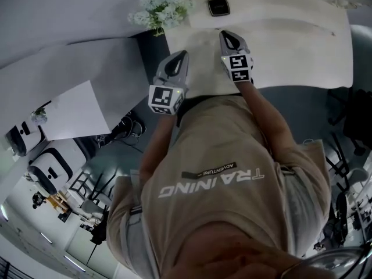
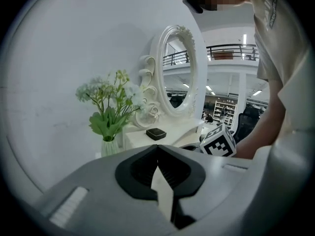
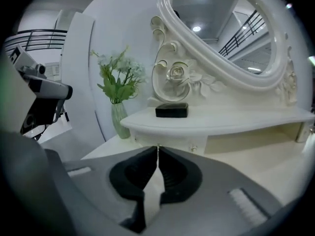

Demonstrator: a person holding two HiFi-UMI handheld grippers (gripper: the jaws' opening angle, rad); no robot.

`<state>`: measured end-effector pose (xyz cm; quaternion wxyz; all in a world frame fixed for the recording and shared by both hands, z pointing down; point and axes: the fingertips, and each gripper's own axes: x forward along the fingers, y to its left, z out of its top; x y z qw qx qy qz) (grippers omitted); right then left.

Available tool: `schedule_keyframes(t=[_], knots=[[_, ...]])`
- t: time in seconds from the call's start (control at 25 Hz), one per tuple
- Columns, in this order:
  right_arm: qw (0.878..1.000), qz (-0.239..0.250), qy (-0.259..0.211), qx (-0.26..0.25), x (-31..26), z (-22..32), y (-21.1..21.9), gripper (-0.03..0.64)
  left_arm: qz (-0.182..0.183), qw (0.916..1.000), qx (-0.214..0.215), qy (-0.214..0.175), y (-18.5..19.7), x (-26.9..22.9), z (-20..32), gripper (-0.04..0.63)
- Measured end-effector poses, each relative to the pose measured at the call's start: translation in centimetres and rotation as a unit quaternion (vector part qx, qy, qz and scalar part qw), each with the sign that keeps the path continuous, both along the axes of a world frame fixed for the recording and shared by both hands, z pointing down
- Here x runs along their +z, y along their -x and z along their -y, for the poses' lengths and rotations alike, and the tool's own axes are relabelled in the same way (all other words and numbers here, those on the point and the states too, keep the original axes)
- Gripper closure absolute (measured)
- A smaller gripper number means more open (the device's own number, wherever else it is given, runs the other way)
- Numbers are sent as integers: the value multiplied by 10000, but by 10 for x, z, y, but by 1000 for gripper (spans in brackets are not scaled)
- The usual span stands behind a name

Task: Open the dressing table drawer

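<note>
The right tongs (image 3: 157,154) are closed and empty, facing the small drawer (image 3: 177,142) under the shelf — black box (image 3: 172,110) above, flower vase (image 3: 119,123) far left.

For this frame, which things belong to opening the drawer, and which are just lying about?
Part of the job:
drawer under the shelf
dressing table
left gripper, shut, empty
right gripper, shut, empty

Lying about:
vase of flowers
black box on the shelf
mirror
</note>
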<state>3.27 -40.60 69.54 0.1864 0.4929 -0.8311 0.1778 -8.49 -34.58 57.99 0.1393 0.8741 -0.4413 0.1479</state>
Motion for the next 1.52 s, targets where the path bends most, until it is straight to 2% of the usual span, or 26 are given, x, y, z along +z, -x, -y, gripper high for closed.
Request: schedule_keyframes(t=[0.04,0.08,0.16,0.2,0.24,0.4,0.56,0.6,0.64,0.68,0.88,1.52], knots=[[10000,3,43,41,4,2,1,594,24,10000,-6,-4,1,1,3,588],[9999,-1,75,70,8,4,2,542,37,10000,-25,0,2,1,6,588],[9998,33,180,118,15,6,4,497,35,9999,-101,49,5,4,7,588],[9996,77,246,148,19,7,5,452,28,9999,-139,81,6,6,7,588],[9993,127,291,176,20,9,7,437,25,9998,-166,96,8,7,6,588],[9988,187,384,255,29,22,15,437,39,9996,-247,114,13,8,6,588],[9974,216,409,553,33,25,17,439,72,9988,-422,221,27,11,-2,588],[9970,219,396,632,32,26,17,449,93,9986,-452,245,31,12,-5,588],[9966,214,378,702,32,26,16,495,104,9984,-480,273,34,14,-7,588],[9963,197,363,748,32,26,14,512,106,9982,-509,296,36,17,-9,588],[9968,113,313,728,31,23,14,512,93,9976,-624,270,47,19,-17,588],[9966,-133,458,674,31,-36,6,512,3,9984,-550,86,59,2,-50,588]])
